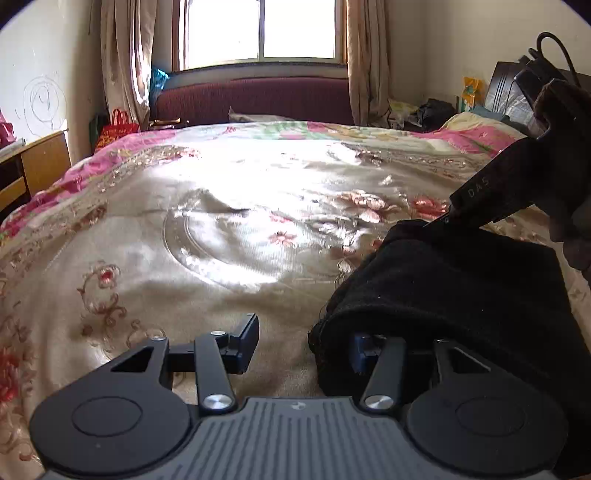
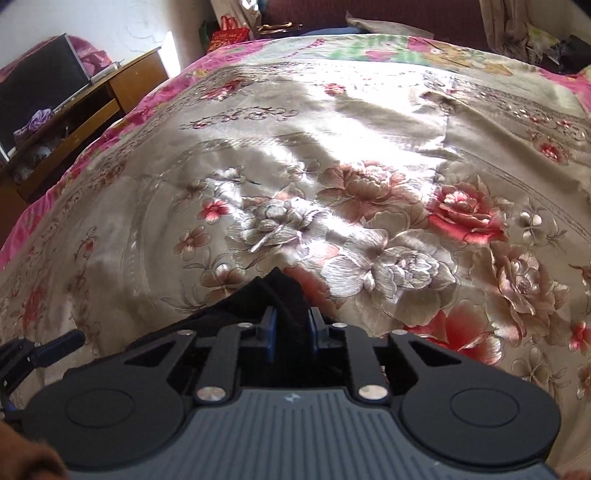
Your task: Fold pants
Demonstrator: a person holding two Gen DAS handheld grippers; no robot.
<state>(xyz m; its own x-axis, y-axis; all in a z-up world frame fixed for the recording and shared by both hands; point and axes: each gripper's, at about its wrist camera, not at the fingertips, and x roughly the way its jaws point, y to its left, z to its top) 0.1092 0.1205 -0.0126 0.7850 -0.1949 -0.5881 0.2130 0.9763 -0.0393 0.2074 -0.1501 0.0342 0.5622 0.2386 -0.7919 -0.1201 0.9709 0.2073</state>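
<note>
- The black pants (image 1: 454, 295) lie bunched on the floral bedspread (image 1: 177, 236), on the near right part of it as the left wrist camera sees it, with one fold draped over that gripper's right finger.
- The right gripper (image 2: 290, 328) has its two blue-padded fingers (image 2: 270, 334) closed on a peak of the black cloth (image 2: 284, 295), which stands up between them above the bedspread (image 2: 332, 147).
- In the left wrist view the right gripper (image 1: 448, 218) reaches in from the right and meets the far top edge of the pants.
- The left gripper (image 1: 301, 343) is spread wide; its left finger (image 1: 245, 341) rests bare just above the bedspread, beside the pants, and nothing is pinched between the two.
- Beyond the bedspread's far edge stand a maroon sofa (image 1: 255, 98) and a bright window (image 1: 260, 29) with curtains.
- To the bedspread's left is a wooden desk (image 2: 92, 103).
</note>
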